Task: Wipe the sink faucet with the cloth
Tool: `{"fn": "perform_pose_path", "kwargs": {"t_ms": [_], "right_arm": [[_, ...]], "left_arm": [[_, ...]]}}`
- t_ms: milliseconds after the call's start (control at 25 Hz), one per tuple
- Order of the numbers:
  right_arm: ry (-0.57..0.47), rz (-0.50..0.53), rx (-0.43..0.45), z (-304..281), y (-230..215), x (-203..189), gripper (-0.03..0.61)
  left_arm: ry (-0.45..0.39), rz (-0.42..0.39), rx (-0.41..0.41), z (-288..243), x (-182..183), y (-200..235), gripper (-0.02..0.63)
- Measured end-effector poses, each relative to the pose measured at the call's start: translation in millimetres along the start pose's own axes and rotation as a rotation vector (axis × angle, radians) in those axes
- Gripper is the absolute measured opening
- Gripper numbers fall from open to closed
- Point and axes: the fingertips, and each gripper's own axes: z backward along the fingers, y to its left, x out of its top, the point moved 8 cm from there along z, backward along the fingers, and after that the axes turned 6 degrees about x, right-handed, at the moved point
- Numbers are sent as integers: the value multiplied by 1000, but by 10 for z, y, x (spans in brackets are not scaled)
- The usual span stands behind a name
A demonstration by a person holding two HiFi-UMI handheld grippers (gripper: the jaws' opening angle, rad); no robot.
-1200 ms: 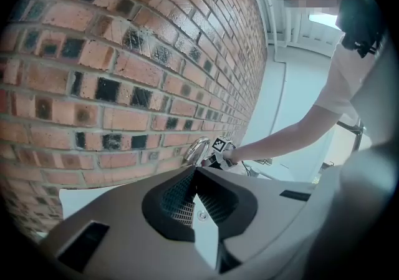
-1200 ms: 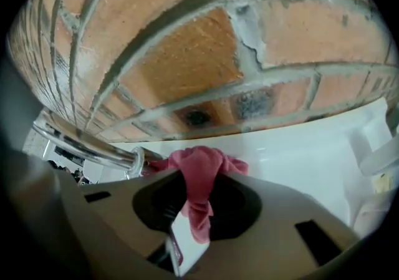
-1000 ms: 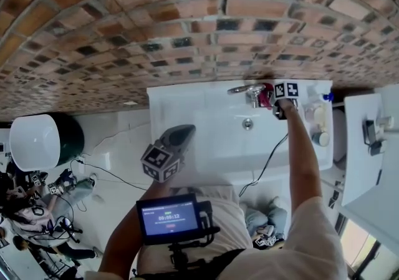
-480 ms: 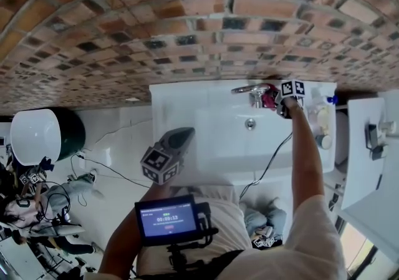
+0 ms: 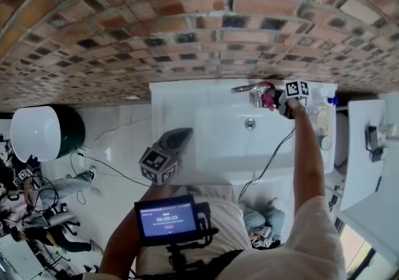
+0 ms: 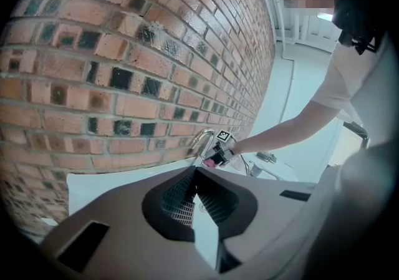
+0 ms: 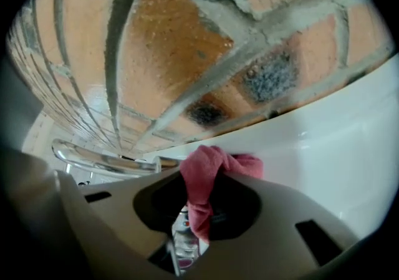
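Observation:
A chrome faucet (image 5: 249,90) stands at the back of the white sink (image 5: 206,95), against the brick wall. My right gripper (image 5: 274,101) is shut on a pink cloth (image 5: 269,97), held at the faucet's right side. In the right gripper view the cloth (image 7: 206,182) bunches between the jaws, with the faucet spout (image 7: 103,161) just to the left. My left gripper (image 5: 177,138) hangs in front of the sink's left part, shut and holding nothing; from its view the faucet (image 6: 201,141) and the cloth (image 6: 211,161) are far ahead.
Bottles (image 5: 318,113) stand on the sink's right ledge. A white shelf (image 5: 365,141) is at the far right. A dark bin with a white lid (image 5: 43,135) stands on the floor at left. A cable (image 5: 268,163) trails over the basin's front.
My right gripper with the cloth has shifted slightly right and toward the wall beside the faucet. The left gripper has hardly moved.

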Motion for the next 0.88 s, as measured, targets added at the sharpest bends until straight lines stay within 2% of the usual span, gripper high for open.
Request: {"fn": "perform_pose_path", "kwargs": {"t_ms": [160, 400, 600, 880], "right_arm": [[6, 20, 39, 33, 98, -28, 87], [26, 145, 47, 112, 201, -6, 86], [-3, 182, 87, 239, 314, 8, 86], [-39, 324, 131, 414, 659, -43, 87]], "left_arm": [[1, -1, -29, -53, -8, -81, -11], [4, -6, -44, -93, -3, -153, -11], [8, -8, -51, -100, -13, -175, -11], [10, -2, -54, -95, -13, -183, -11]]}}
